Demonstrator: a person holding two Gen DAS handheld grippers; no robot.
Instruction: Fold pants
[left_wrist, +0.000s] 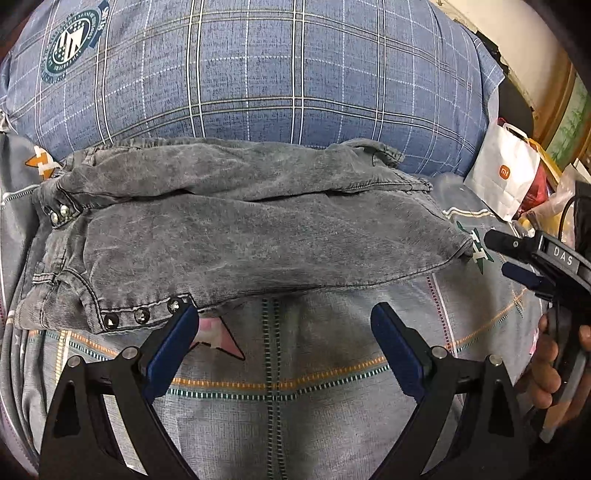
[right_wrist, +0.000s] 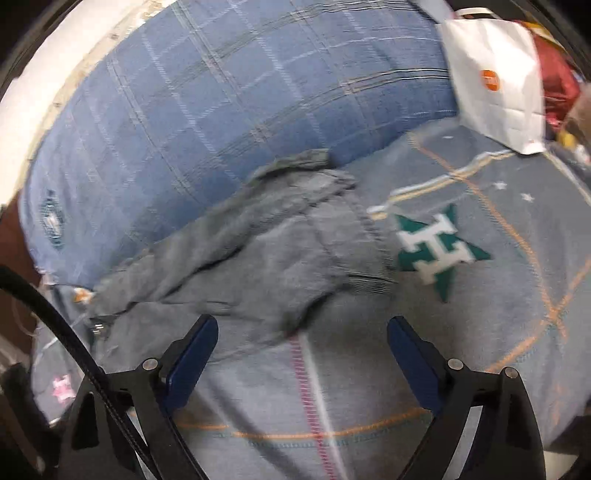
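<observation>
The pants (left_wrist: 236, 236) lie on the bed (left_wrist: 295, 387), already doubled into a short stack of grey denim, with their far edge touching the blue plaid pillow (left_wrist: 258, 74) and their studded waistband end toward the left side of the bed. The left claw (left_wrist: 284, 325) is held released and empty just short of the near edge of the stack, its left finger beside the row of studs. The right claw (right_wrist: 303, 332) is likewise released and empty, near the right end of the stack and beside the green star print (right_wrist: 436, 247) on the bedcover; the right wrist view is blurred, so fine detail there cannot be told. The fold appears largely made, and the step in hand is judged to be either a final fold or a tidying of the stack. For a clean result, all layers at the near edge should be taken together rather than the top layer alone, and both ends should be lifted evenly so that the stack is not skewed. The loose upper layer near the pillow should be flattened before any further fold. The white paper bag (left_wrist: 506, 173) at the right edge of the bed should be kept clear of the right claw.
</observation>
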